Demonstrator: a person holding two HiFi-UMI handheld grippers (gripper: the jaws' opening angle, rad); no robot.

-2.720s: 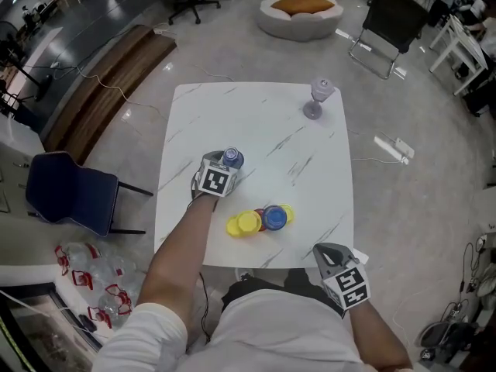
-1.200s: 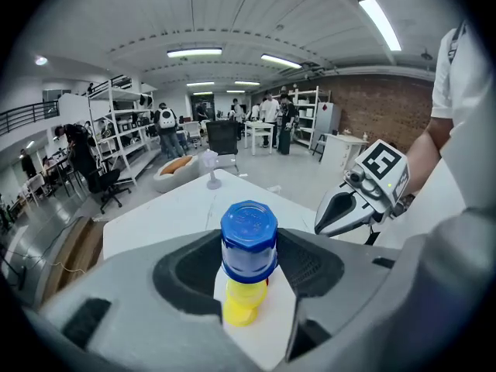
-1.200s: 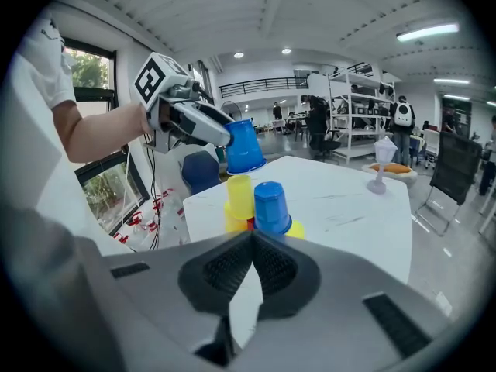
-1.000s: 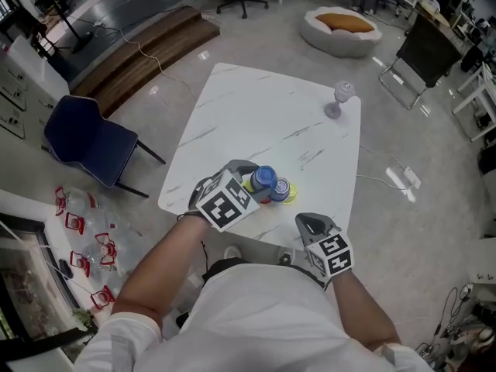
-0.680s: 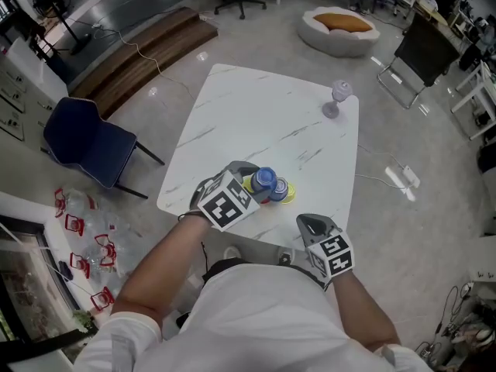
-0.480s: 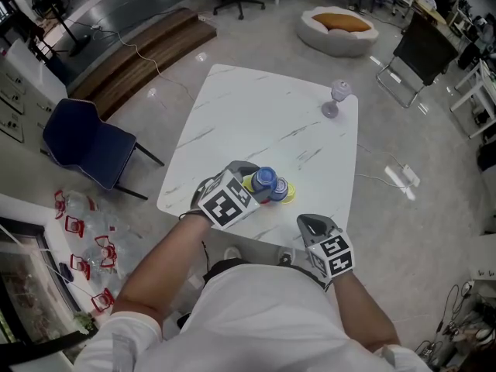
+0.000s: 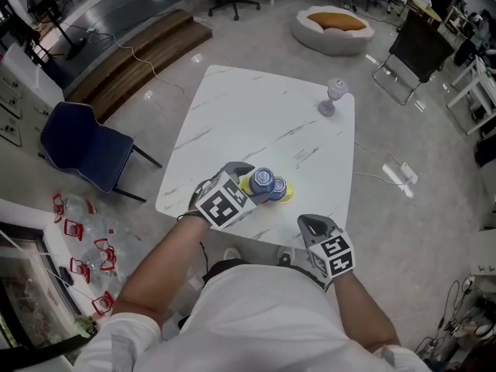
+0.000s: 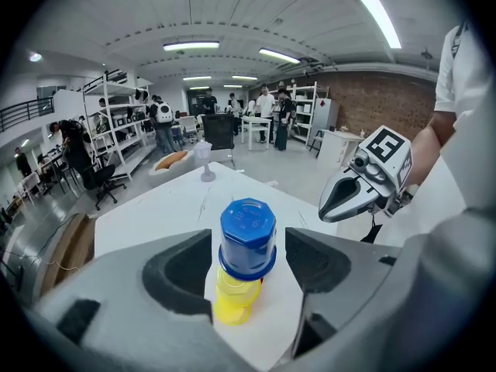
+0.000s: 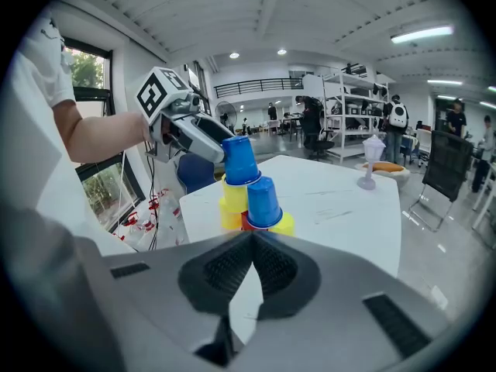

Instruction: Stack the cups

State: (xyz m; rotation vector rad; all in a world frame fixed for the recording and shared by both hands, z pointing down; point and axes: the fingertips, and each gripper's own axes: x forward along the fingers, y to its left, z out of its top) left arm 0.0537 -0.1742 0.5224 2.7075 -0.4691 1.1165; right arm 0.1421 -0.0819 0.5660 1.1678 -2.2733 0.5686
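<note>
An upside-down blue cup (image 8: 248, 237) sits on top of a yellow cup stack (image 8: 235, 301) near the front edge of the white marble table (image 7: 263, 122). My left gripper (image 8: 248, 263) straddles this blue cup; its jaws are opening, and a gap shows on both sides between the pads and the cup. In the head view the left gripper (image 7: 246, 183) is at the cup group (image 7: 267, 184). A second blue cup (image 9: 264, 201) stands lower, on yellow and red cups beside the taller stack (image 9: 239, 161). My right gripper (image 9: 246, 242) is shut and empty, held back off the table's front right corner (image 7: 308, 223).
A clear stemmed glass (image 7: 333, 95) stands at the table's far right corner. A blue chair (image 7: 77, 146) is on the floor to the left, a black chair (image 7: 411, 45) to the far right. Red-and-clear litter (image 7: 77, 254) lies on the floor at left.
Since the earliest frame my left gripper has brought the blue cup from the table's left side to the cup group, where it now sits on the yellow stack. The right gripper barely moved.
</note>
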